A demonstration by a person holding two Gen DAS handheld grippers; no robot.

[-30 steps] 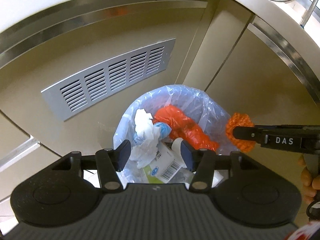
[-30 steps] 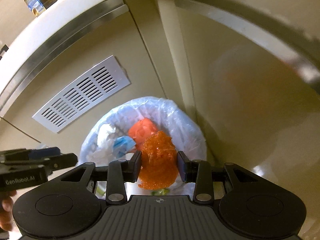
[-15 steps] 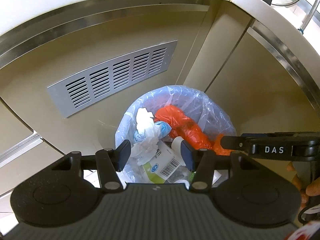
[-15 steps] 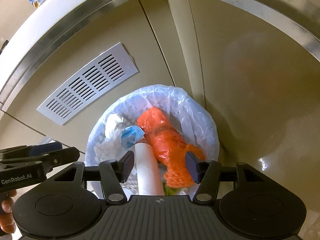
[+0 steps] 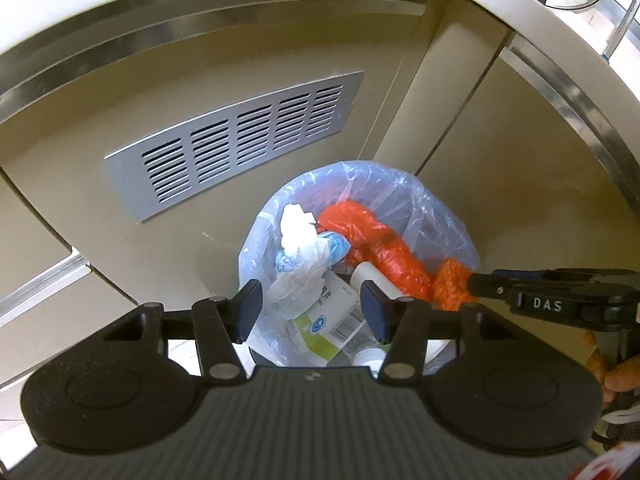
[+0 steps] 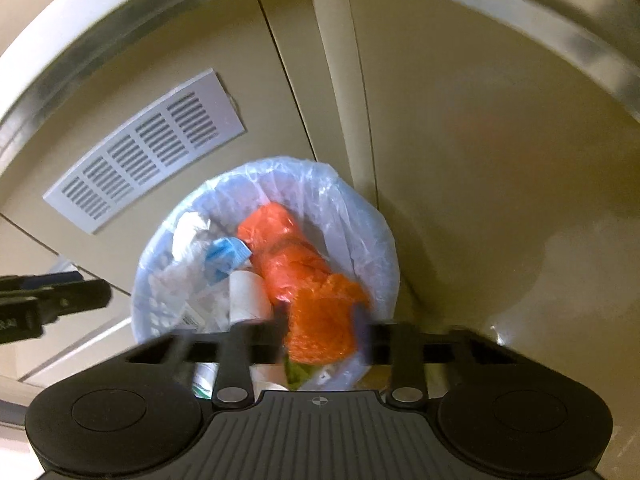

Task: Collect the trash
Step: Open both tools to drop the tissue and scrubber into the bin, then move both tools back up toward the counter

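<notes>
We hover over a bin point(image 5: 436, 216) against beige cabinets point(image 5: 520, 184) with a vent point(image 5: 240, 136). Our left gripper point(image 5: 311, 310) gapes empty; our right gripper point(image 6: 322, 330) is closing, nothing gripped. The orange netting point(image 6: 320, 320) lies in the bin.

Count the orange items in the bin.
2: a long orange bag lying across the middle of the lined bin, and an orange mesh wad at its right edge in the left wrist view. More may be buried underneath.
</notes>
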